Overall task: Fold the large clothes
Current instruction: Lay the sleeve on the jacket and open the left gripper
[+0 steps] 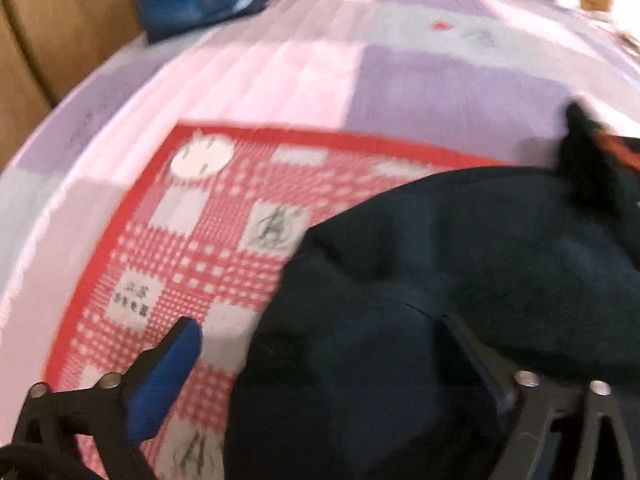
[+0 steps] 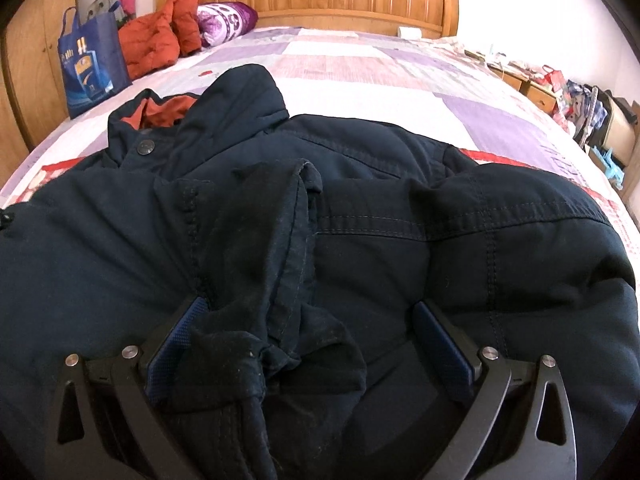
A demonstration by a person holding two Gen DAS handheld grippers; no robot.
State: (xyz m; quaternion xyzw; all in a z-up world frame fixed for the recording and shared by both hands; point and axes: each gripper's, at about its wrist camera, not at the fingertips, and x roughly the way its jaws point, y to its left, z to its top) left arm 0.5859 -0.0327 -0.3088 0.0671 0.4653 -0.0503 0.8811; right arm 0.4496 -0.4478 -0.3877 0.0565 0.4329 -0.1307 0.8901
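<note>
The bed [image 2: 360, 68] runs ahead of both tongs, under a quilt of lilac, pink and pale grey squares [image 1: 304, 80], with a wooden headboard [image 2: 320, 0] at its far end. A red-and-white checked cloth [image 1: 192, 248] with a red border lies on the quilt, ahead of the left tongs and under the jacket; its pale squares carry small figures and a few printed characters too blurred to read.

The dark navy jacket [image 2: 400, 208] lies spread across the checked cloth, right under and ahead of the right tongs, its collar with orange lining [image 2: 160, 114] at the far left and a snap button [image 2: 145, 147] just below it. From the left tongs it fills the lower right of the view.

The right tongs [image 2: 310, 320] stand wide, and a bunched sleeve end of the jacket [image 2: 272, 336] lies between the fingers against the left pad; whether they squeeze it I cannot tell. The left tongs [image 1: 320, 336] are spread open, one finger over the checked cloth, the other over the jacket's edge, gripping nothing.

Far ahead to the left stand a blue shopping bag [image 2: 94, 64], its print unreadable, an orange padded garment [image 2: 156, 40] and a purple patterned pillow [image 2: 226, 20].
</note>
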